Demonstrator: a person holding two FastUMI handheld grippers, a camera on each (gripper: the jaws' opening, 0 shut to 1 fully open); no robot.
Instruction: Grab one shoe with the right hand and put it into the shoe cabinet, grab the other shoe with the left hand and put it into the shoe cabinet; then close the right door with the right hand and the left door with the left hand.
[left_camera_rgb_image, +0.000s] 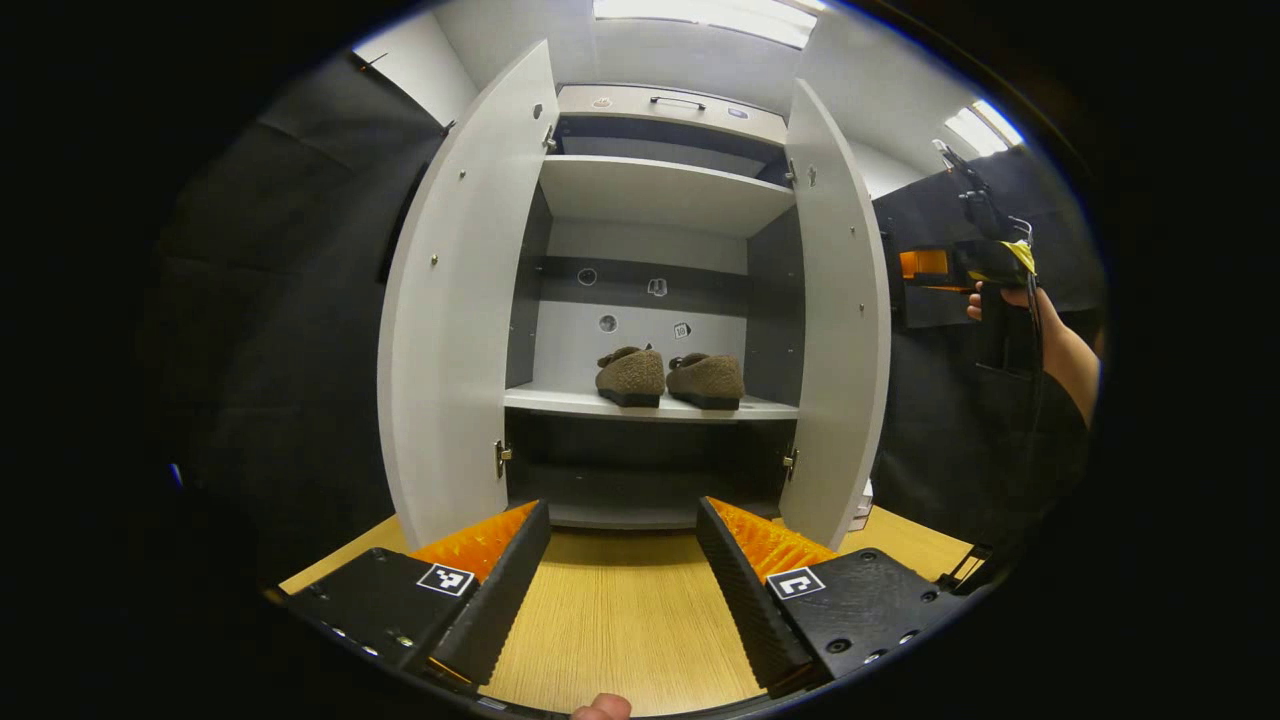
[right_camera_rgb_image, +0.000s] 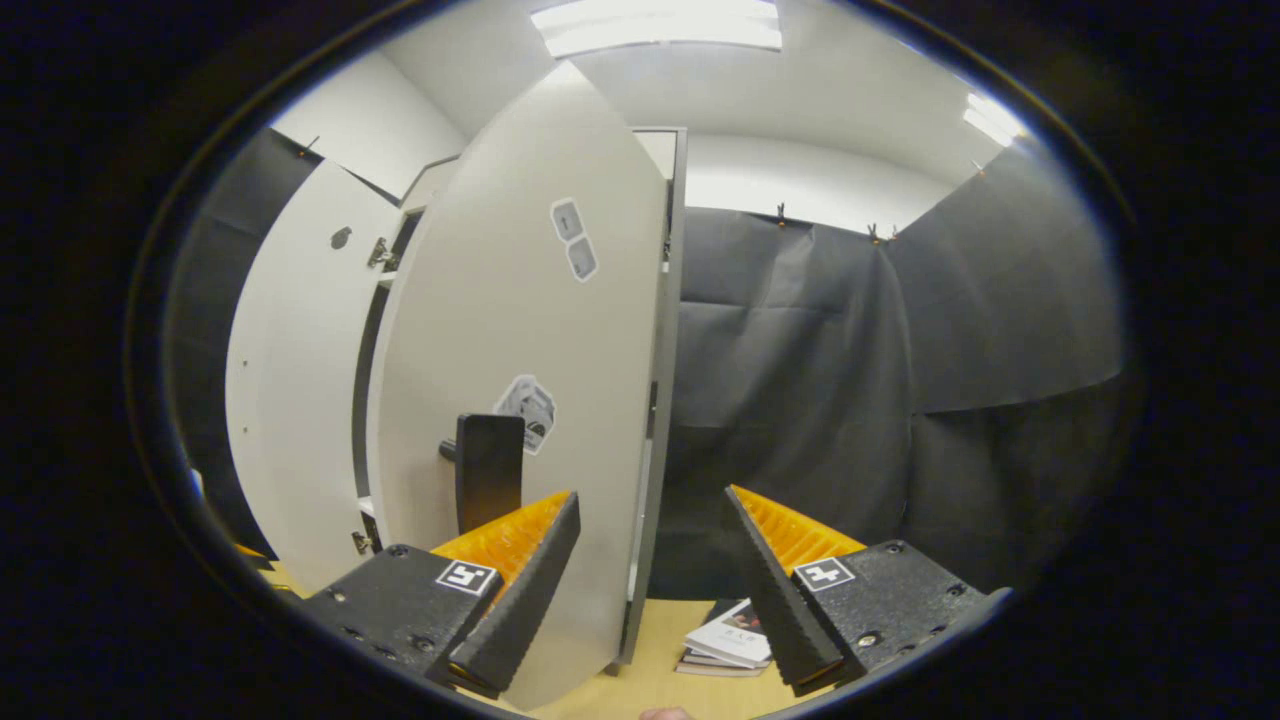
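White board, stiff and light — the right door (right_camera_rgb_image: 520, 330) should swing when the right gripper (right_camera_rgb_image: 650, 590), fingers spread, pushes near its handle (right_camera_rgb_image: 488, 470); shoes (left_camera_rgb_image: 670, 378) already shelved.

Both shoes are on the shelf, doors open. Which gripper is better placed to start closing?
Right, probably. The right gripper is open beside the right door, outside its outer face near the handle. The left gripper is open, centred before the cabinet, facing the shoes, off the left door.

Both claws (left_camera_rgb_image: 622, 525) (right_camera_rgb_image: 652, 520) agape, empty.
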